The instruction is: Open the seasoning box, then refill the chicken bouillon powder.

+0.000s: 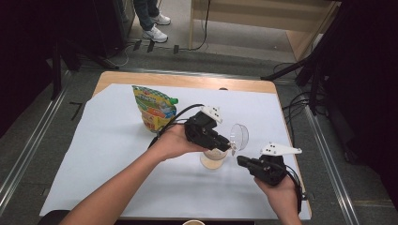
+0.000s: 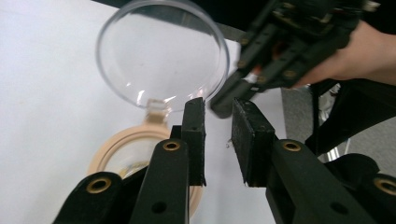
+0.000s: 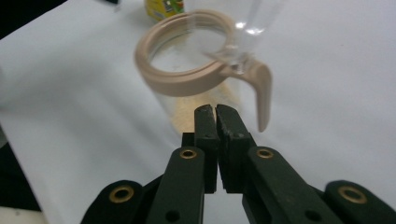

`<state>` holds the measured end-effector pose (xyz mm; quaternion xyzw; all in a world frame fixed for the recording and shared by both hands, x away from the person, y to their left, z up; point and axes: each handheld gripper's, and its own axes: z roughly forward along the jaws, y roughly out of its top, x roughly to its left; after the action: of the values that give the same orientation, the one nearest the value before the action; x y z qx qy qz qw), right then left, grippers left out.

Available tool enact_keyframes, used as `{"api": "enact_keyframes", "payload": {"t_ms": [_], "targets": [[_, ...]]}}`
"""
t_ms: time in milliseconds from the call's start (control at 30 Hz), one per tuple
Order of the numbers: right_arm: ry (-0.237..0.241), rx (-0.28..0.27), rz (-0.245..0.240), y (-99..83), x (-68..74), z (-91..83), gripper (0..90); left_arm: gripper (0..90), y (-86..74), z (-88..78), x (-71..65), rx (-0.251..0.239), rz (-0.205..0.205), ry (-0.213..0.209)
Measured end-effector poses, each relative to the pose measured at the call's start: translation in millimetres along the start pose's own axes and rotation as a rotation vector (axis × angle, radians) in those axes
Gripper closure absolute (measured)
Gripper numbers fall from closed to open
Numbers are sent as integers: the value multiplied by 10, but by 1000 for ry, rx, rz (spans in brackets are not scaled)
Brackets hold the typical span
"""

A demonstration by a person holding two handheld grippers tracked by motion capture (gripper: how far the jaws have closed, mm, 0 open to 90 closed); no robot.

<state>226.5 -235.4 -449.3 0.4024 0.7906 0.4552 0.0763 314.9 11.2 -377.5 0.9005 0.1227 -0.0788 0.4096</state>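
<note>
Jar (image 1: pixel 213 158): clear-walled canister with a beige rim collar and a beige lever tab, standing upright on the white-covered surface (image 1: pixel 94 154), low centre of the high view. Pale powder or grain lies in the bottom.
Lid (image 1: pixel 240 136): clear round flap, hinged at the rim and swung up – it stands open, tilted toward the right of the high view.
Handling: likely light, being nearly empty; walls look stiff, smooth and probably slippery; whether glass or plastic, cannot tell. The hinge looks like the weak spot.
Where to grip: my judgement – the beige collar (image 3: pixel 180 77) or the lever tab (image 3: pixel 262 91) gives a better bite than the bare wall; the lid edge only for swinging it.
Left claw (image 1: pixel 231 146): jaws a little apart, nothing between them. In the left gripper view the open lid (image 2: pixel 161 51) sits upper centre, just beyond the pads, and the jar mouth (image 2: pixel 126 149) lower left, beside and below the left pad.
Right claw (image 1: pixel 240 161): pads pressed together, empty. In the right gripper view (image 3: pixel 216 112) the jar stands just ahead, tab at upper right of the tips.
Pouch (image 1: pixel 154 108): printed yellow-green refill bag, upper left of the jar, apart from it.
</note>
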Motion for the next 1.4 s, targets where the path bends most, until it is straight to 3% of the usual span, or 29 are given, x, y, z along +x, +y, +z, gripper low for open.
{"api": "enact_keyframes", "payload": {"t_ms": [67,167,233,300,433,667,833,1000,1167,1400], "targets": [[11,-7,-5,-21,75,-28,867,752,-40,-50,12,-7,-4,5],[26,-14,-9,-7,146,-31,831,641,-93,-101,56,5,-42,4],[40,-12,2,12,179,-3,805,623,-150,-146,84,6,-47,7],[57,-7,-8,21,212,39,758,605,-206,-193,112,-14,-56,11],[77,-4,-27,47,307,103,627,566,-295,-293,173,-6,-96,-12],[115,9,-61,98,483,167,587,555,-501,-520,212,-14,-154,26],[152,17,-55,179,581,268,539,528,-637,-626,259,-32,-181,46],[156,18,-93,332,695,373,515,482,-714,-752,271,-44,-195,69],[155,34,-178,491,848,546,493,485,-844,-881,308,-42,-210,73],[191,48,-162,555,861,730,503,467,-980,-1056,384,-64,-229,117]]}}
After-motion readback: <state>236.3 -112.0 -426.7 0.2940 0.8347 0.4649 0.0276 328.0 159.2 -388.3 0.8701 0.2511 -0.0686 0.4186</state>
